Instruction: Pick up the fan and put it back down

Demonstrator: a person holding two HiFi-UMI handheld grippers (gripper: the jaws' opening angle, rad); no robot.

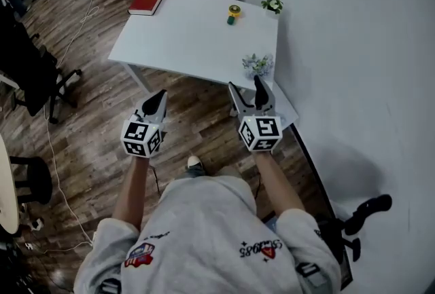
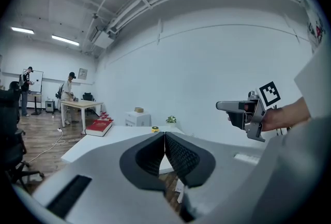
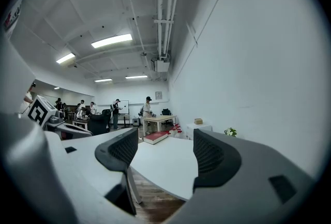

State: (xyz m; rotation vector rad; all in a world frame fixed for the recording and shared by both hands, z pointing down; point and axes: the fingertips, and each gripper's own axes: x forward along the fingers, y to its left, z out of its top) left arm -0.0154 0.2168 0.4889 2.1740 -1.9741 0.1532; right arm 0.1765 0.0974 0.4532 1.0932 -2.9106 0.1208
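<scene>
We stand short of the bench (image 1: 177, 41), so we judge the pick-up has not begun. Our left tool (image 1: 159, 97) hangs over the floor, jaws pressed together on nothing. The fan (image 1: 234, 13) stands toward the bench's far right side, well apart from both tools. Our right tool (image 1: 246, 87) is spread wide and empty. Next it must be carried forward over the bench to straddle the fan.
</scene>
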